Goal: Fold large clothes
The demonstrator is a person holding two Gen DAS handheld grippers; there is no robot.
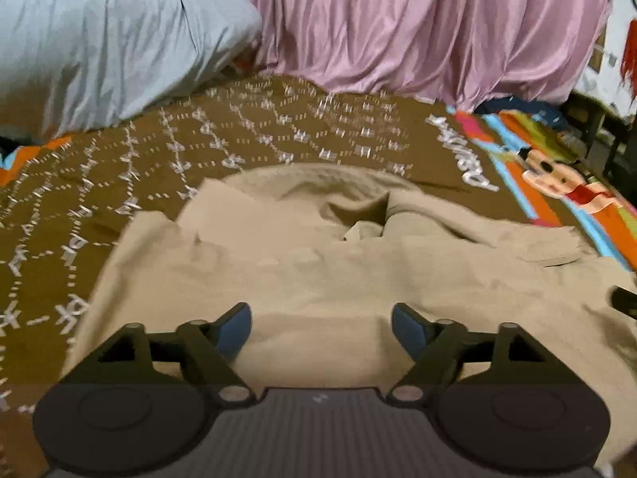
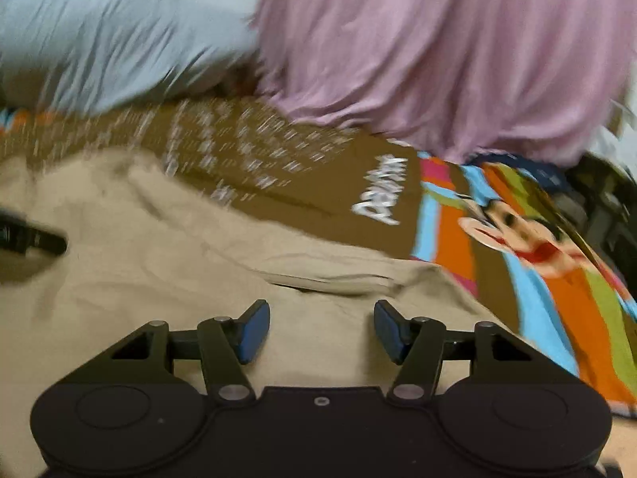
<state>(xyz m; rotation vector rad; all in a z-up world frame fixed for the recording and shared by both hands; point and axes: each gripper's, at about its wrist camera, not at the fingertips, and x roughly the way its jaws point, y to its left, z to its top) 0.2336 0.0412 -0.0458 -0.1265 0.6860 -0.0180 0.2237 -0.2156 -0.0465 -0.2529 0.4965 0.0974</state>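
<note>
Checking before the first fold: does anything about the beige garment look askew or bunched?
Yes. The beige garment lies rumpled on the brown bedspread, with a bunched hollow near its far edge and one flap turned over at its right side. No damage visible.

The tan garment [image 1: 318,271] is matt, soft woven cloth, creased. Under it the brown bedsheet [image 1: 119,183] is printed matt cotton-like cloth. At twelve o'clock the pink curtain [image 1: 418,28] has a satiny sheen. The left claw [image 1: 321,328] is matt black plastic with blue pads [image 1: 235,328].
</note>
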